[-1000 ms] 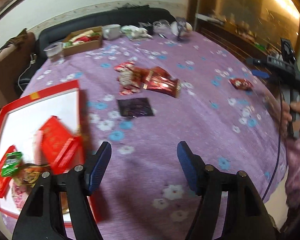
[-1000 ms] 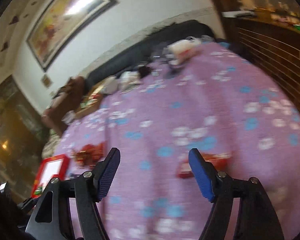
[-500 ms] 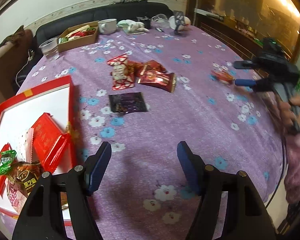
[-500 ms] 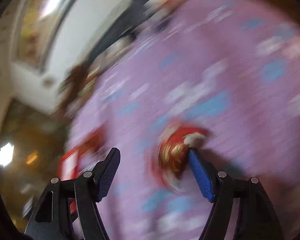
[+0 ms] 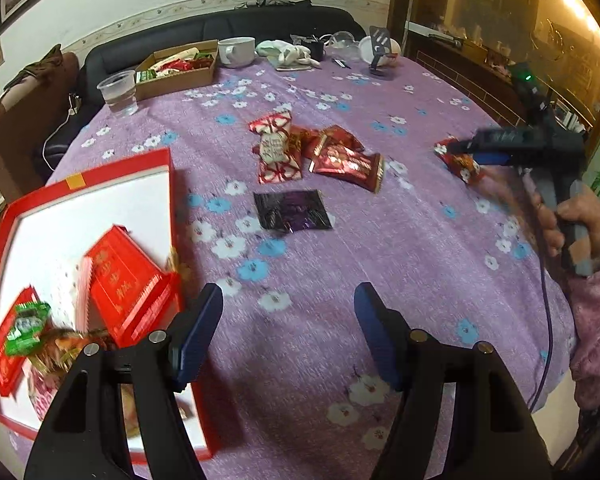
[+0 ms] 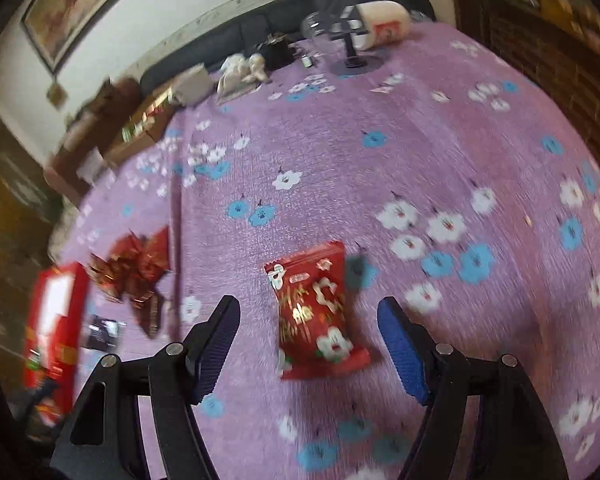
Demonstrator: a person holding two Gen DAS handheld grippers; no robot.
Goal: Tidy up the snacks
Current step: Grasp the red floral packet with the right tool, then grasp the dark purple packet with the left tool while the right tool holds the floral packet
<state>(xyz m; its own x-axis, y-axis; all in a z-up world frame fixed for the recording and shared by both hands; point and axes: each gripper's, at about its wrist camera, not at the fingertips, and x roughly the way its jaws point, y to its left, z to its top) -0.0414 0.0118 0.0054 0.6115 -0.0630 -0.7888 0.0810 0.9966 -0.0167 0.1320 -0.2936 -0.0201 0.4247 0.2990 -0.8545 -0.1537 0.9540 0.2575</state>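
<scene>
A red snack packet (image 6: 314, 312) lies flat on the purple flowered cloth between the open fingers of my right gripper (image 6: 312, 348), which hovers over it. In the left wrist view that packet (image 5: 460, 162) lies under the right gripper (image 5: 466, 151) at the right. My left gripper (image 5: 288, 338) is open and empty above the cloth, beside the red box (image 5: 156, 168) with a white inside that holds several snacks (image 5: 122, 276). A pile of red packets (image 5: 312, 152) and a dark packet (image 5: 292, 210) lie mid-table.
At the far edge stand a cardboard box of snacks (image 5: 176, 68), a clear plastic cup (image 5: 118, 90), a white mug (image 5: 236, 51), a cloth (image 5: 288, 52) and a phone stand (image 5: 380, 50). A black sofa (image 5: 228, 28) lies behind. The person's hand (image 5: 572, 220) is at the right.
My right gripper has swung down over the red packet, which now lies between its fingers. My left gripper has drawn back slightly from the red box.
</scene>
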